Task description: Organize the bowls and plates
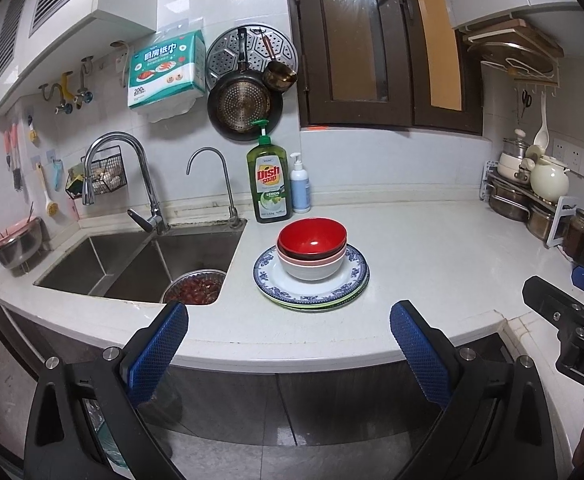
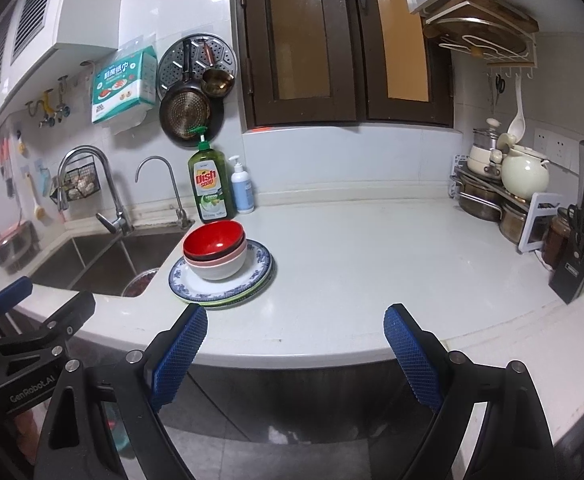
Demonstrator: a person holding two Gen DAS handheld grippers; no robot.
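Only the left wrist view shows the colander (image 1: 196, 286) clearly.

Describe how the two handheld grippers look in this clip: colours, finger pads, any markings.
Both are black plastic frames with silver bolt heads. Each finger carries a blue pad with a diamond-grid texture, as on the left gripper and the right gripper. Seen from the opposite camera, the left's body reads "GenRobot.AI"; the right's shows white letters cut off at "DA". No cables or sleeves are visible.
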